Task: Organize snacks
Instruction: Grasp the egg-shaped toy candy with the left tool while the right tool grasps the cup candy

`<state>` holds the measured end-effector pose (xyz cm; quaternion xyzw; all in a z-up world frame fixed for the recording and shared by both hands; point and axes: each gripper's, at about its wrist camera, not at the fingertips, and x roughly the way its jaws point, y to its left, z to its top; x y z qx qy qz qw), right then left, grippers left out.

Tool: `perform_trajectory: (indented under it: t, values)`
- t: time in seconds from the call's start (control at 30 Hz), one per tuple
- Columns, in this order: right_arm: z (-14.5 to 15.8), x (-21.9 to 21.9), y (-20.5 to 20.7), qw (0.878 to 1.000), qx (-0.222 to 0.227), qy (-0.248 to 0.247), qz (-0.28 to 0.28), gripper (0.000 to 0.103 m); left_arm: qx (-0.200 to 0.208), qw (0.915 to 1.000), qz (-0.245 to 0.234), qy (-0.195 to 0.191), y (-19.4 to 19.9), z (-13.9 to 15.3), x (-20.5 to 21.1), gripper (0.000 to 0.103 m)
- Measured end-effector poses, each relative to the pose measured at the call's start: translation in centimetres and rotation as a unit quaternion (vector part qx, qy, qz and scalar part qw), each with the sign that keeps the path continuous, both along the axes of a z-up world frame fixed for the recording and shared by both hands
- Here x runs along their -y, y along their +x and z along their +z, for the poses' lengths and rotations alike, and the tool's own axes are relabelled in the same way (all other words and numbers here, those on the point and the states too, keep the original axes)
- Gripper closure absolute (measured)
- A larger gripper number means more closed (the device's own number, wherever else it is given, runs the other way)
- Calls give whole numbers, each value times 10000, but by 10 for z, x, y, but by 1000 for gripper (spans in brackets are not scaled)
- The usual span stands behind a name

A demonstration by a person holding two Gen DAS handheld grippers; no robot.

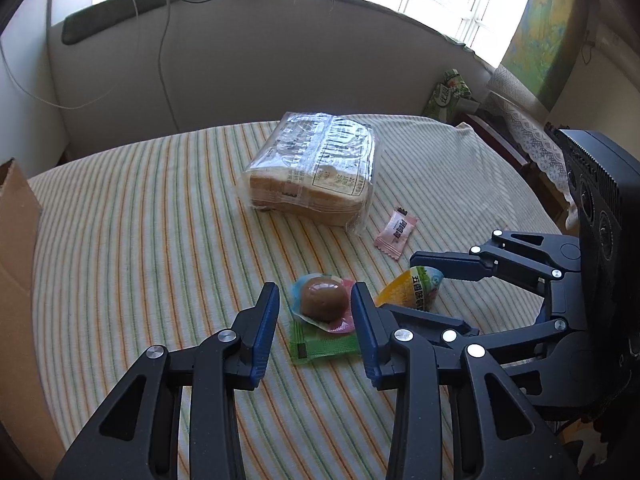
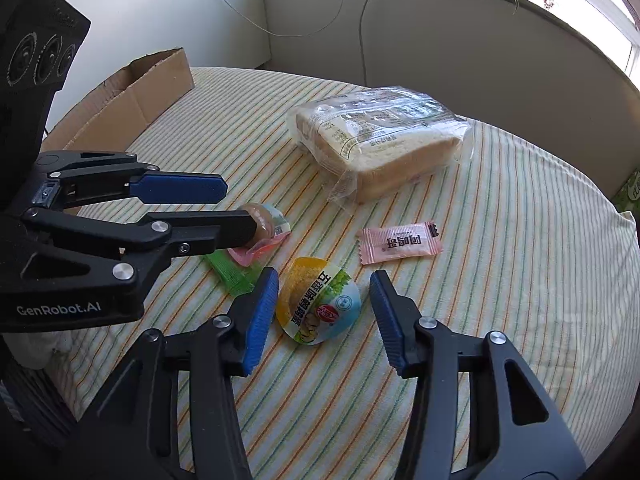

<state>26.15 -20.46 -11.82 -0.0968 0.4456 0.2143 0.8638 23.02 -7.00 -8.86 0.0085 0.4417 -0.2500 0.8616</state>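
Both tongs straddle separate snacks so two can go at once toward the cardboard box (image 2: 132,92) at the desk's (image 1: 140,240) edge. The left tongs (image 1: 316,312) stand part-open around the packaged braised egg (image 1: 322,300); the right tongs (image 2: 324,312) bracket the yellow-lidded snack pack (image 2: 318,300), pads not pressing.

My left claw (image 1: 314,312) points steeply downward, black linkage arms with blue-padded fingers (image 1: 264,320) half spread, nothing pressed between them. My right claw (image 2: 324,312) sits close beside it, angled down alike, its blue pads (image 2: 260,316) likewise partly apart.
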Motion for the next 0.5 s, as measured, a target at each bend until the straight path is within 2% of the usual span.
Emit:
perform_trajectory:
  t: [0.07, 0.13, 0.27, 0.5]
  values:
    - [0, 1, 0, 10000, 7, -10, -18, 62, -29, 10000, -46, 54, 0, -4, 4, 68]
    - [0, 2, -1, 10000, 13, -31, -10, 65, -30, 9999, -95, 98, 1, -6, 7, 70]
    - [1, 5, -5, 10000, 25, -71, 2, 67, 0, 9998, -167, 146, 1, -7, 12, 76]
    - [2, 8, -5, 10000, 36, -32, -60, 72, 94, 9996, -178, 198, 2, -8, 16, 78]
